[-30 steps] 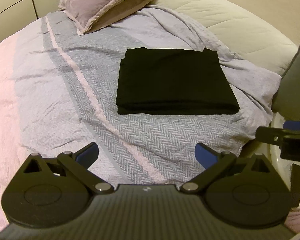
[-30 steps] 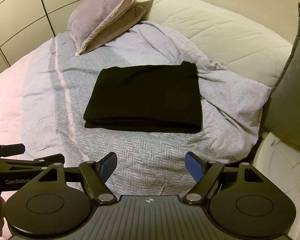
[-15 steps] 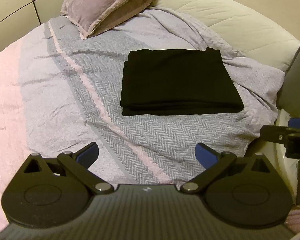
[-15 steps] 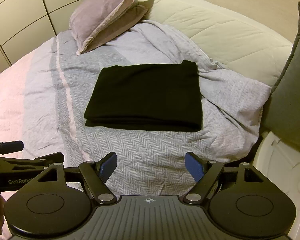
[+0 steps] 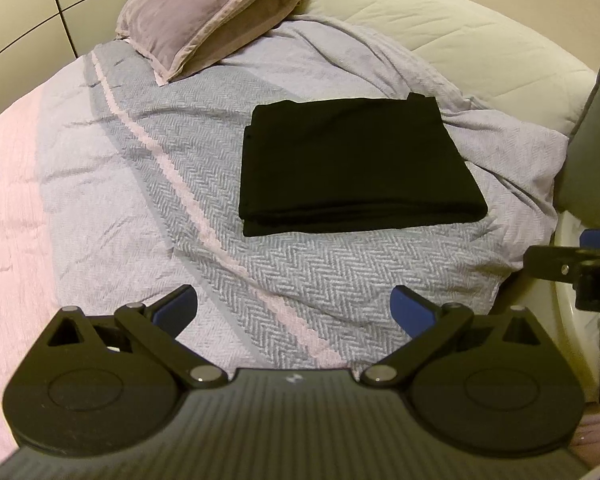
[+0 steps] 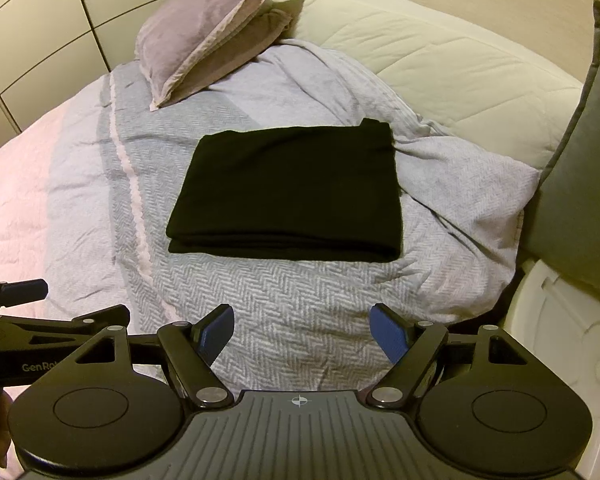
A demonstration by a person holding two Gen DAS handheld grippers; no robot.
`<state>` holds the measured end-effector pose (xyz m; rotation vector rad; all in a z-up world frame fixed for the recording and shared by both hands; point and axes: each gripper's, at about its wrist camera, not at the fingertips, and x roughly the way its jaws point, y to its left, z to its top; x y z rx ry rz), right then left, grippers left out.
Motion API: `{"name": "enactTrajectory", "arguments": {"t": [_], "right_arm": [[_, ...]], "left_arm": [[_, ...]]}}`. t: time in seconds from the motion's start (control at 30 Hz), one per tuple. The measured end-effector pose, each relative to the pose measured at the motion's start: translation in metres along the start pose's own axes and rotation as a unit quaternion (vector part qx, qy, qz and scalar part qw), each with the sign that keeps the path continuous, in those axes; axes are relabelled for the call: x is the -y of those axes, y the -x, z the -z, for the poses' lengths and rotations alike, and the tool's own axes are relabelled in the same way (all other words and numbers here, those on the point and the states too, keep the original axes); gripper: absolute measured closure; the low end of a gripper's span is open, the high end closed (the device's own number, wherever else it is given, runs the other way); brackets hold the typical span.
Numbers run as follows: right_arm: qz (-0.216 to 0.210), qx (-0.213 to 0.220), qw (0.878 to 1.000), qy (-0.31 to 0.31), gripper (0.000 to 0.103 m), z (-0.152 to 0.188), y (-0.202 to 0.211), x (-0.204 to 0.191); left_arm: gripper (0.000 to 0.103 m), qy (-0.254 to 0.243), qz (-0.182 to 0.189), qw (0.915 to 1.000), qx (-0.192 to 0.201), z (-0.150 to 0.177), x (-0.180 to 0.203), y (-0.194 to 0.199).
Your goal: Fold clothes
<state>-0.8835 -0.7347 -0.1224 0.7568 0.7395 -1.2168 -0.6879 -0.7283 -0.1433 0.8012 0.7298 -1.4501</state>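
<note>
A pink-and-grey herringbone bedspread (image 6: 292,300) covers the bed, its left side running out of frame. The left gripper (image 5: 294,306) hovers released, nothing between its blue pads. At centre a black garment (image 6: 288,196) lies folded in a neat rectangle, bare bedspread open on every side, mauve pillows (image 6: 204,36) well behind. The right gripper (image 6: 302,330) likewise hangs released. A grey cushion (image 6: 580,184) is cut off at right.

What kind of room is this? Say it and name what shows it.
Most likely a bedroom: a bed with a grey herringbone blanket, pillows at its head, and cupboard doors along the wall.
</note>
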Motion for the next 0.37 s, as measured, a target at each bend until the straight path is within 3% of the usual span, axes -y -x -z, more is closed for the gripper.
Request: {"name": "enactTrajectory", "arguments": {"t": [0.37], "right_arm": [[0.002, -0.002, 1.0, -0.003, 0.025, -0.0004, -0.0014, 0.0029]], "left_arm": [[0.001, -0.008, -0.004, 0.9999, 0.006, 0.0013, 0.002, 0.0009]]}}
